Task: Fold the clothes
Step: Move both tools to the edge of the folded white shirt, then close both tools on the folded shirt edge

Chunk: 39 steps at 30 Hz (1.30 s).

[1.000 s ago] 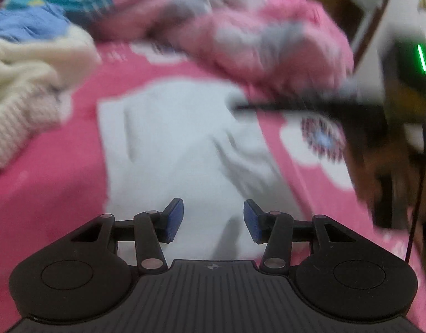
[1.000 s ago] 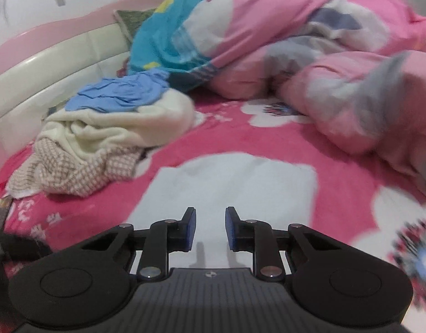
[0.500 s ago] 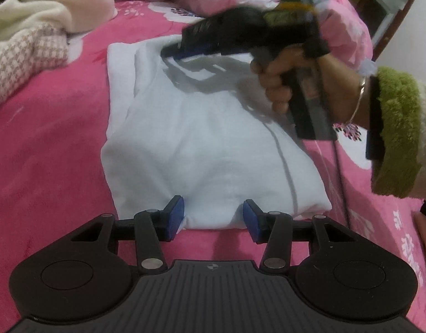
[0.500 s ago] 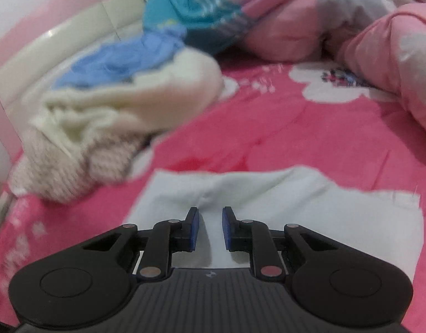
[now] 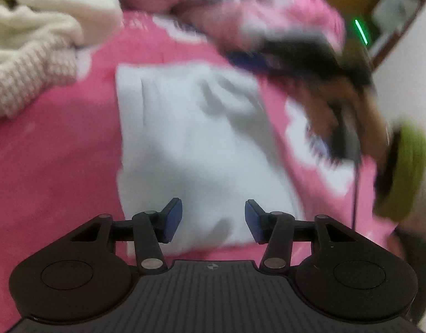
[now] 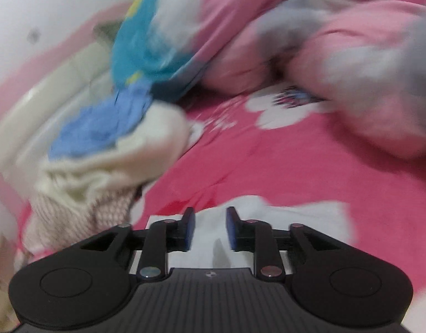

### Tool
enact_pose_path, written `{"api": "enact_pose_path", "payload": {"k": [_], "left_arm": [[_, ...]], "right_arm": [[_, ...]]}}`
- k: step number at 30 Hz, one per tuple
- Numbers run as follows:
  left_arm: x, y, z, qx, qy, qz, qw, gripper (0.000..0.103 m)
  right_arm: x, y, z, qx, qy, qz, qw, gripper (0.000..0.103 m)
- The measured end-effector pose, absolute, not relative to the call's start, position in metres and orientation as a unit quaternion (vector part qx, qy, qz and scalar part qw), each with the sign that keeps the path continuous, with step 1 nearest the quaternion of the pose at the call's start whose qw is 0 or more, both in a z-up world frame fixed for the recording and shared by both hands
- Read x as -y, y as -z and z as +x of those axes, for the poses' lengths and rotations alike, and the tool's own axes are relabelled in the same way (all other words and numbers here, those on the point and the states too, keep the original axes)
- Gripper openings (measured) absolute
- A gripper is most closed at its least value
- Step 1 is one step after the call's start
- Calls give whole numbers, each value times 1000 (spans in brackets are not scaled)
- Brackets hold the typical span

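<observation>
We hover both grippers over a soft white folded garment (image 5: 196, 144) on the pink floral bedsheet (image 5: 52, 166).
Our left gripper (image 5: 210, 219) tilts down, jaws opening, cloth just ahead untouched; our right gripper (image 6: 210, 229) likewise, jaws opening above the garment's edge; both views blurred.

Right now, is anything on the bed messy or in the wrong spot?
Yes. The white garment lies flat and folded, but a heap of clothes beside it is crumpled, and the pink quilt is bunched up behind.
</observation>
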<state>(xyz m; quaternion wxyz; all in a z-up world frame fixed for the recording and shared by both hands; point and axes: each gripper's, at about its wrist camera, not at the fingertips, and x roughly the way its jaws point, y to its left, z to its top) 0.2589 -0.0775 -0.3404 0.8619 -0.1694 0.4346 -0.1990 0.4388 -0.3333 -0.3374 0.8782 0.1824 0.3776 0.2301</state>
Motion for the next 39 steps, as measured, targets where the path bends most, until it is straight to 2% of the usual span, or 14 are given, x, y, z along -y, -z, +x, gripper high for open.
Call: {"api": "enact_pose_path", "payload": {"k": [2,9,15,24,33,36,37,39], "left_arm": [[56,336,272,-426,177,-218,860,60],[21,380,353,-479,123,-273,825,61],[14,399,385,-496,141,-303,802,66],[23,406,417,-491,160,-298,803,70],[33,412,455,-465,178,-325,804,69],[38,413,460,-459,187,-329,804,61],[40,413,461,-457,191,-329,804,54],[47,413,461,-458,193,-311,810,50]], "right_arm": [[364,341,433,-399,-213,215,865,53],[433,393,425,-483,-175,356,780,58],[438,433,435,-487,-188,424,740,63],[428,440,470,-481,-240,436,722,64],[409,449,506,-473,-291,443,704,61],[405,449,510,-470,-299,439,704,57],[403,449,511,-470,-301,436,706,53],[399,447,511,-470,-300,425,713,44]]}}
